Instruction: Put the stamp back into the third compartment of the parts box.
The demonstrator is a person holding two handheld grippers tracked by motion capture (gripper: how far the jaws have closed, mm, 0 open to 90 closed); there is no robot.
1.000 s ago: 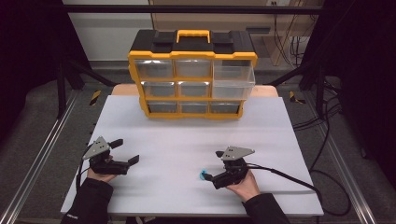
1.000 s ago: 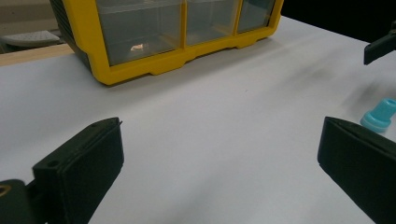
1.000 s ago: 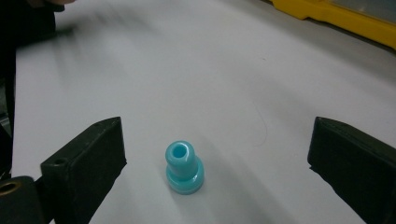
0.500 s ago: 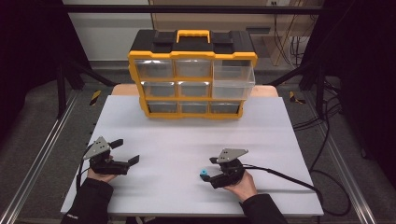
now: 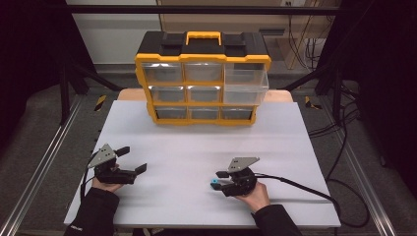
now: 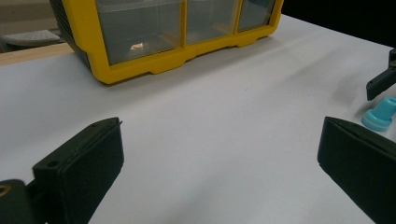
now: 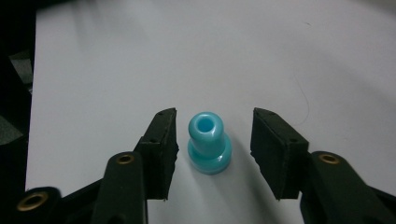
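Note:
A small light-blue plastic piece [image 7: 209, 142] with a hole in its top stands upright on the white table [image 5: 196, 142]. It sits between the jaws of my right gripper [image 7: 215, 128], which have just been closing in on it. A gap remains on each side, so the pads do not press on it. From above, the blue piece [image 5: 214, 184] lies at the tip of the right gripper [image 5: 219, 181], front right of centre. My left gripper [image 5: 133, 160] rests at the front left, open wide with nothing between its jaws. Off to the right of the left gripper [image 6: 219, 149], the blue piece [image 6: 379, 114] shows again.
A yellow and black drawer organizer [image 5: 202, 78] with clear drawers stands at the back centre of the table; its middle right drawer is pulled out. One bottom drawer [image 6: 140, 46] holds a small pale item. A black cable [image 5: 305, 189] trails right from the right gripper.
The right gripper's jaws have narrowed around the blue piece. Both hands have stayed almost where they were.

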